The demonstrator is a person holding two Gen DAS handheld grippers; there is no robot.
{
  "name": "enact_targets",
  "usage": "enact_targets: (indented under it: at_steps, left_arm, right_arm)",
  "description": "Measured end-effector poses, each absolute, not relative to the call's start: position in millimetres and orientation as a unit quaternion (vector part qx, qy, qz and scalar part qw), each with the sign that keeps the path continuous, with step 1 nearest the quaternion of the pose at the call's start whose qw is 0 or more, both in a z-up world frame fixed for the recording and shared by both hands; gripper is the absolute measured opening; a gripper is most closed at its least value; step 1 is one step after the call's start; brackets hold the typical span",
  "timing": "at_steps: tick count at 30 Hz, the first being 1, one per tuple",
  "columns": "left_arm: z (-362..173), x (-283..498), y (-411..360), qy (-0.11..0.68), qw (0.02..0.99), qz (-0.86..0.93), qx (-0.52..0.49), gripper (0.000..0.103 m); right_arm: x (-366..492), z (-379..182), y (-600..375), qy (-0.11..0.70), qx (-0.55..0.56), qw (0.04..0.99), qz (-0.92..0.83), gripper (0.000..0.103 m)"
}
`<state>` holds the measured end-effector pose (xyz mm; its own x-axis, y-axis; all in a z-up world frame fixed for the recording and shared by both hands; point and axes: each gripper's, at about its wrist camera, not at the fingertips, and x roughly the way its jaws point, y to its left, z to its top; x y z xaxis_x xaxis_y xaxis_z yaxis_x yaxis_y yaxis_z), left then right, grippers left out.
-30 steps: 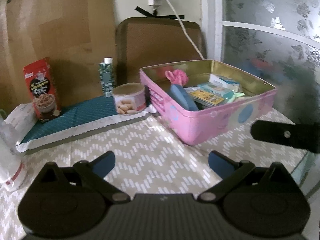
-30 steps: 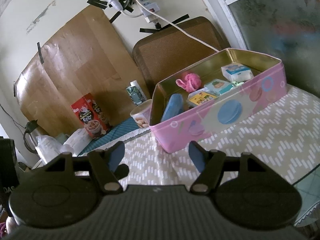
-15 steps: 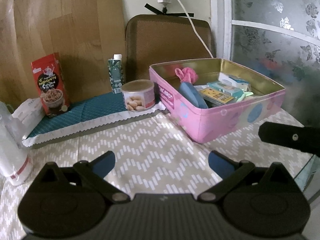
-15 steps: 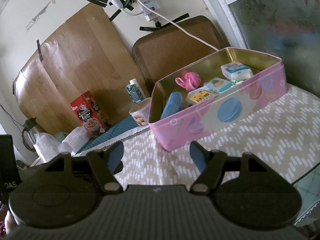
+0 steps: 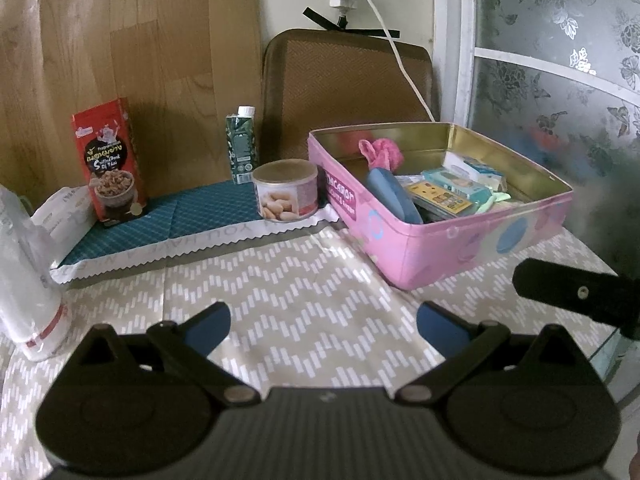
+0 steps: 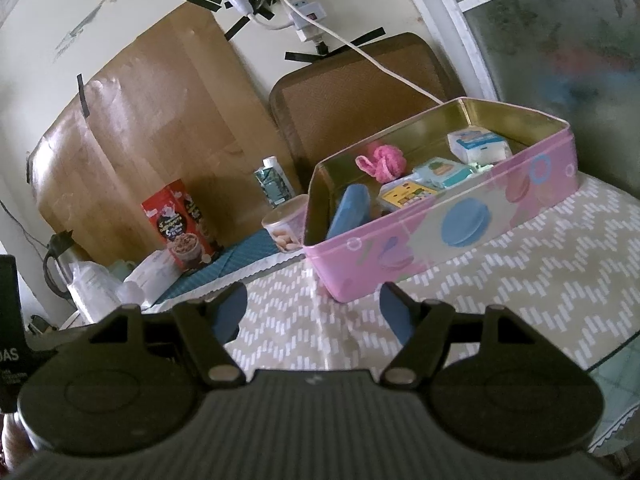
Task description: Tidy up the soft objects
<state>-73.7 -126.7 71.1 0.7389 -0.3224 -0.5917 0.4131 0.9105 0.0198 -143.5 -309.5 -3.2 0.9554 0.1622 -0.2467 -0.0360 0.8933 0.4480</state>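
A pink tin box (image 5: 412, 248) stands on the patterned tablecloth, also in the right wrist view (image 6: 400, 248). Inside lie a pink knitted pouf (image 5: 382, 154) (image 6: 386, 164), a blue soft pad (image 5: 394, 196) (image 6: 348, 210), a yellow packet (image 5: 438, 196) (image 6: 406, 194) and small tissue packs (image 5: 476, 170) (image 6: 478, 144). My left gripper (image 5: 322, 324) is open and empty, in front of and left of the box. My right gripper (image 6: 312, 310) is open and empty, just before the box's near corner. One of its fingers (image 5: 572, 292) shows in the left wrist view.
A round tin (image 5: 286, 190), a green carton (image 5: 240, 142) and a red snack box (image 5: 108, 160) stand on a teal mat (image 5: 168, 220) at the back. A white plastic bottle (image 5: 24, 276) stands at left. A brown chair back (image 5: 344, 88) is behind. The table edge (image 6: 600, 360) is at right.
Both grippers have drawn back and risen a little from the box, staying open and empty. The left view has shifted so the box sits farther right.
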Motion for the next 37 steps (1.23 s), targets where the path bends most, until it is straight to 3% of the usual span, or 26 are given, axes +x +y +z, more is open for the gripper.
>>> enact_targets:
  at_steps: [37]
  left_arm:
    - [71.3,-76.9,-120.5,0.287,0.934,-0.201,0.07,0.103]
  right_arm:
    - [-142.7,-7.4,-300.4,0.145,0.215,0.965,0.046,0.077]
